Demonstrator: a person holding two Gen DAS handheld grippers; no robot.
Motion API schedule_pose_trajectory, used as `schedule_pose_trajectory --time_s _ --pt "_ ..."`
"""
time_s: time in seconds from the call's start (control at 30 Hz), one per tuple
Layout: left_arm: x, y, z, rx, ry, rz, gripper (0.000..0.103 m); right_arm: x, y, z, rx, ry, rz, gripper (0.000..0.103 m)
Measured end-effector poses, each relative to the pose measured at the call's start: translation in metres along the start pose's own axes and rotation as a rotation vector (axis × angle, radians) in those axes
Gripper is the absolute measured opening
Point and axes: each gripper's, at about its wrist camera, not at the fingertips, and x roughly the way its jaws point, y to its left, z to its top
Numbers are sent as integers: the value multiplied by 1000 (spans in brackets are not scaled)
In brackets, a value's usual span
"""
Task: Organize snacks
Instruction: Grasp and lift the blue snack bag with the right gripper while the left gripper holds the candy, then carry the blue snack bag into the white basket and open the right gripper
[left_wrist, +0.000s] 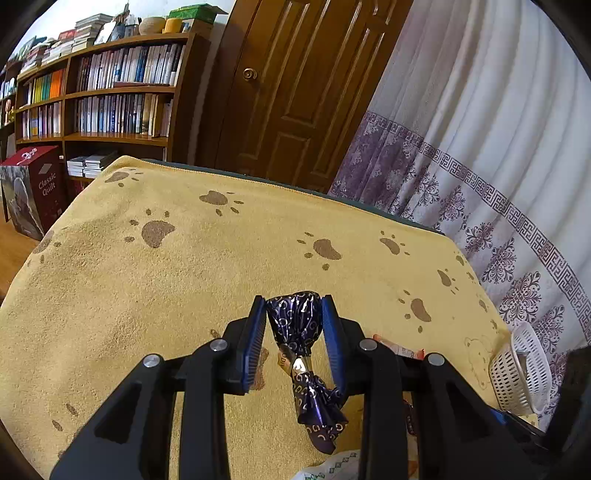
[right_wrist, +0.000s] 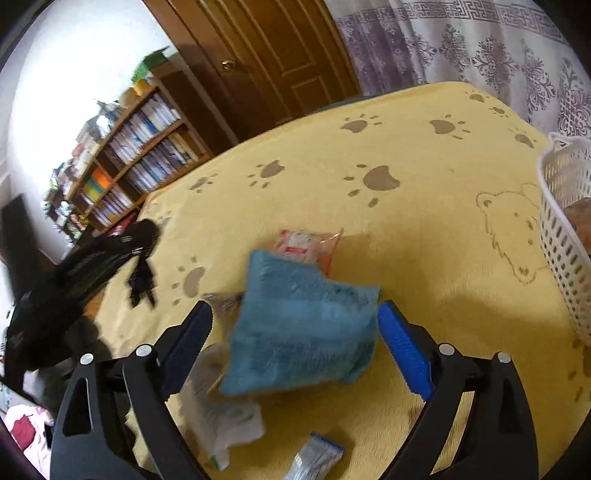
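My left gripper (left_wrist: 294, 306) is clamped tight on a dark blue foil-wrapped candy (left_wrist: 295, 317), its round body pinched between my two blue pads (left_wrist: 255, 343) at the lower middle of the left wrist view, lifted clear of the yellow paw-print towel (left_wrist: 184, 277); the twisted tail of the wrapper hangs down toward the bottom of the frame, with a gold band at the twist. At the right edge of that view a white perforated basket (left_wrist: 517, 369) sits on the towel, and just left of it a strip of orange and white packet (left_wrist: 395, 345) shows behind my right finger. My right gripper (right_wrist: 295, 314) stands wide, its jaws spread about as far as they go and pressing on nothing: a teal snack bag (right_wrist: 303, 325) lies between them in the lower middle of the right wrist view, and I see a gap at each pad (the picture is blurred, so the bag's print is unreadable). Behind the bag, toward the frame's centre, lies a red and white packet (right_wrist: 306, 249); below it, near the bottom edge, a white wrapper (right_wrist: 221, 410) and a small silver-blue packet (right_wrist: 317, 458). The same basket stands at the right edge there, and my left gripper shows as a dark blur at the left edge. A bookshelf (left_wrist: 110, 85) and wooden door (left_wrist: 303, 81) fill the background.
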Motion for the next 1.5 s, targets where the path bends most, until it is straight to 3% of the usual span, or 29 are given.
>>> schedule_pose_trajectory --time_s 0.1,0.27,0.43,0.67,1.1,1.3,1.5 --pt "1 -1 -1 1 3 -3 31 16 -12 1 39 30 -11 93" --pt "1 -1 -1 -3 4 -7 31 30 -30 -3 129 87 67 92" --pt "-2 -1 0 -4 -3 -11 31 26 -30 -5 125 95 92 77" --pt "-7 -4 1 0 -14 -20 31 13 -32 -6 137 78 114 73" --pt "-15 -16 1 18 -27 -44 31 -52 -41 8 137 -90 72 73" --pt "-16 -23 0 31 -27 -50 31 -92 -56 17 129 -201 -9 73" --pt "-19 -29 -1 46 -32 -58 31 -130 -101 26 194 -290 -129 73"
